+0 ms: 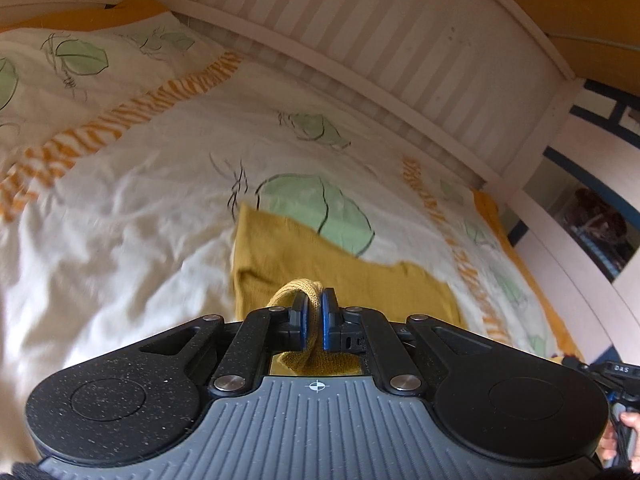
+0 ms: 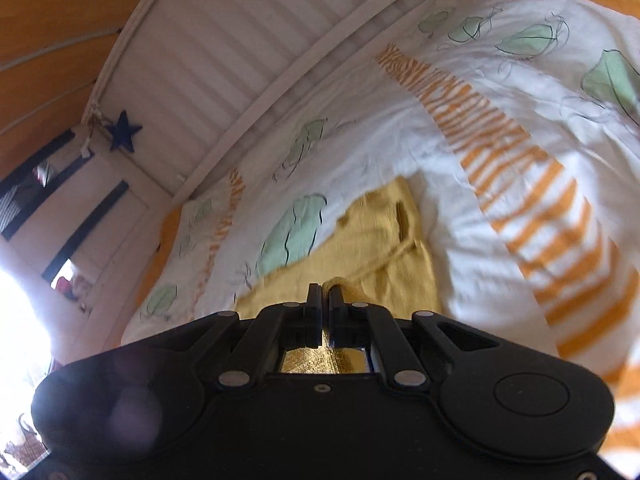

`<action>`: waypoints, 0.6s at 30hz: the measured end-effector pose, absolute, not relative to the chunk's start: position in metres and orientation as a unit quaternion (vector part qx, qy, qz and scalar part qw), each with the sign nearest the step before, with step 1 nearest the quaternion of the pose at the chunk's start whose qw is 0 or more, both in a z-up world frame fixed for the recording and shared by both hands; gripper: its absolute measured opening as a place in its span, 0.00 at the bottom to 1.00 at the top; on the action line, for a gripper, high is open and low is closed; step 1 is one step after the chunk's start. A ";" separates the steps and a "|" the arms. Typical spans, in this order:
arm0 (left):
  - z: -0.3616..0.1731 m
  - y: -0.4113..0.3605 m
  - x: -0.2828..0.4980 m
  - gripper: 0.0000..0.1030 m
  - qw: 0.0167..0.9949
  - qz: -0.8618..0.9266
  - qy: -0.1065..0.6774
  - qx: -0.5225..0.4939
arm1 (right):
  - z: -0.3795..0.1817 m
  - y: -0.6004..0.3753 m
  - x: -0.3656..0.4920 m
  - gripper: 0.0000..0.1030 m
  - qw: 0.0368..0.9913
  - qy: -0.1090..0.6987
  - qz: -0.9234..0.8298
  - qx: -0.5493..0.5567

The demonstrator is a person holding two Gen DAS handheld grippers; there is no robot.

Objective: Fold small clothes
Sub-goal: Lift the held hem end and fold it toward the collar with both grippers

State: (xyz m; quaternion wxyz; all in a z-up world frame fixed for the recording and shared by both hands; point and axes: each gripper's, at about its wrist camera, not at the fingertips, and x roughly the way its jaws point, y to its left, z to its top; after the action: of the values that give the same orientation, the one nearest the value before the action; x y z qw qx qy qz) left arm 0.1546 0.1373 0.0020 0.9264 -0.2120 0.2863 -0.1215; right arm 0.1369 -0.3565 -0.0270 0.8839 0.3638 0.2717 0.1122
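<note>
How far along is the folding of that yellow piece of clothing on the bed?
Early to midway, it seems. Done: the mustard knit garment is spread on the white duvet. In hand: the left gripper and the right gripper are each clamped on a bunched edge of it. Left: bringing that edge over to make the fold, then letting go. No finished fold shows.

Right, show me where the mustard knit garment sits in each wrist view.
Left wrist: mustard knit garment lies lower centre, an edge pinched in the left gripper.
Right wrist: the garment lies centre, an edge pinched in the right gripper.
Shared landmark: the green leaf print beside the garment.
</note>
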 end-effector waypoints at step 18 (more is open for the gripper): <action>-0.049 0.135 0.311 0.06 0.922 -0.071 0.303 -0.232 | -0.074 -0.355 0.304 0.09 0.879 0.297 0.065 0.367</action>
State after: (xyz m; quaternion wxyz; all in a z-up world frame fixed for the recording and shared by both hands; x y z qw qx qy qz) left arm 0.3114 0.1347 -0.0491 0.9217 -0.2320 0.3027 -0.0706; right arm 0.3038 -0.3551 -0.0741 0.8793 0.3666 0.2968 0.0654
